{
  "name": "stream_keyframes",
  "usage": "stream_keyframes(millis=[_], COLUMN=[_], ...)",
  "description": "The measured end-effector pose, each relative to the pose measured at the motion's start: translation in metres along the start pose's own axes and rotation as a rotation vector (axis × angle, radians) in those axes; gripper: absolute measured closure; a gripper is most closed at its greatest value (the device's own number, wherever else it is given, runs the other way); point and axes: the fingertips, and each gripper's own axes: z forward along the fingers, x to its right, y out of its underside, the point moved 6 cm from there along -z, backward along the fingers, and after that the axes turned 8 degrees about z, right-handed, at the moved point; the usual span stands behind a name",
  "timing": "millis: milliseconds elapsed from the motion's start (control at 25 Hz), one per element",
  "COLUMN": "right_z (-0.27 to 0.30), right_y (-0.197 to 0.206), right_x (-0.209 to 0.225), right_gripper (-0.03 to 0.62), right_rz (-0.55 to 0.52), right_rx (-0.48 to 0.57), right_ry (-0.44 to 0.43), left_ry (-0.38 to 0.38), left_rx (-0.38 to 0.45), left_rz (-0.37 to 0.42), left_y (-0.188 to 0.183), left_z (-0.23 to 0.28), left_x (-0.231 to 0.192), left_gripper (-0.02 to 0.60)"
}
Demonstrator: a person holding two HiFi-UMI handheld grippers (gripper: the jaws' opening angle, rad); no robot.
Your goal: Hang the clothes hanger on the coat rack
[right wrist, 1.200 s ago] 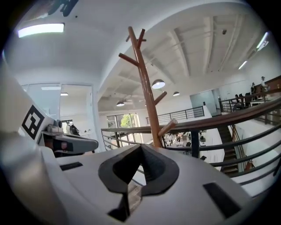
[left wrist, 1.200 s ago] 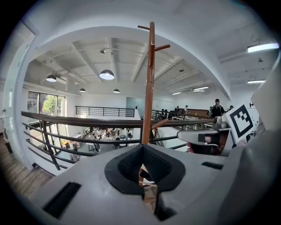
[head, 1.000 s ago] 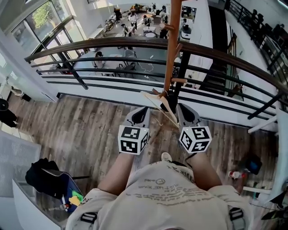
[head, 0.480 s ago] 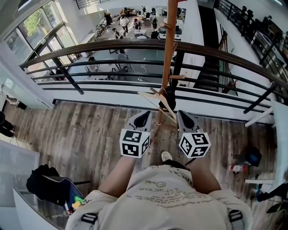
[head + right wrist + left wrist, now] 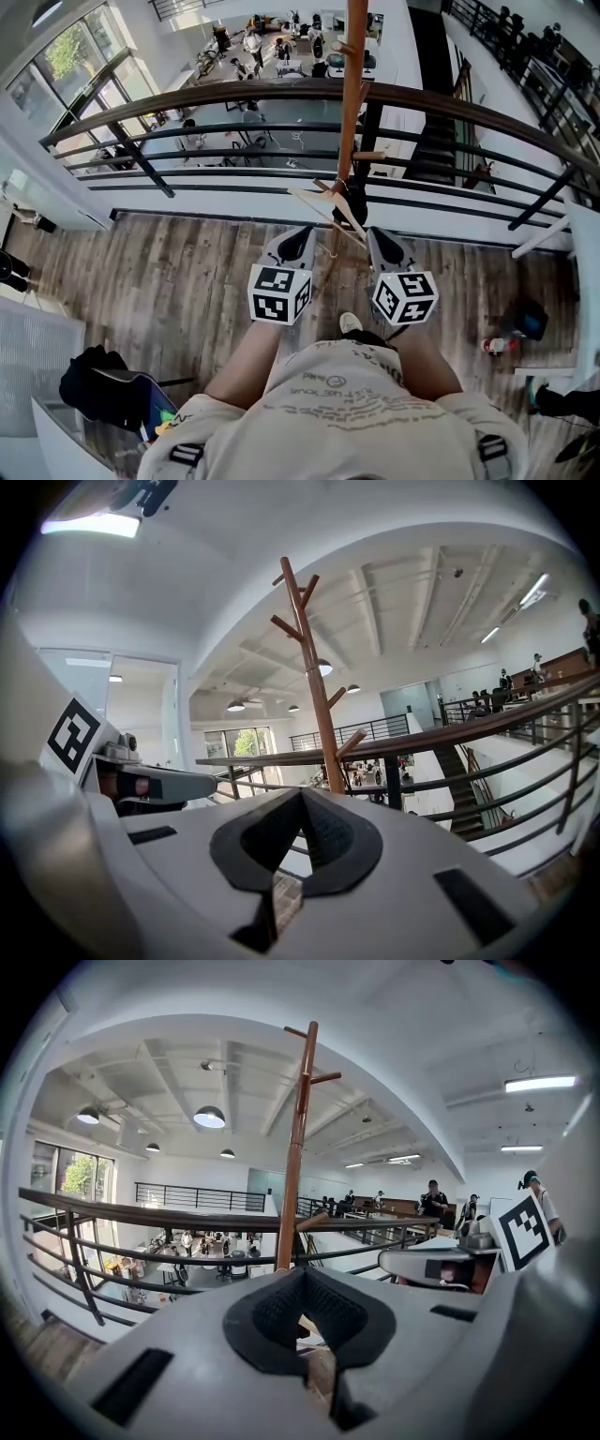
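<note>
Timber throughout, the pale wooden V-shaped clothes hanger (image 5: 314, 199) looked light, rigid and smooth enough to slip on rubber pads, so I judged the thick shoulder beside its neck the place to take hold, not the thin hook. It hung tilted just ahead of and between my two grippers, against the tall reddish-brown wooden coat rack (image 5: 355, 47), though I could not tell whether its hook sat on a low peg. My left gripper (image 5: 300, 231) and right gripper (image 5: 376, 232) both had jaws pressed together on nothing.
</note>
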Motion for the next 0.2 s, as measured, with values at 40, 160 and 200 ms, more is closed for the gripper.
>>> stream_keyframes(millis=[40,160,200], right_z=[0.0005,0.0025,0.0033], right_y=[-0.0004,-0.0025,-0.0034], right_x=[0.0002,-0.0004,-0.0009], right_gripper=[0.592,0.592,0.591], right_rz=[-0.001,-0.006,-0.008], right_rx=[-0.002,-0.007,-0.008], right_ry=[-0.001,-0.004,-0.005], left_ry=[0.000,0.000,0.001], left_rx=[0.000,0.001,0.002], left_rz=[0.000,0.001,0.002], left_y=[-0.0005,-0.0036,-0.0048], left_z=[0.0004,0.0011,0.0013], left_x=[0.0000,-0.0008,-0.0012], left_gripper=[0.577,0.577,0.577])
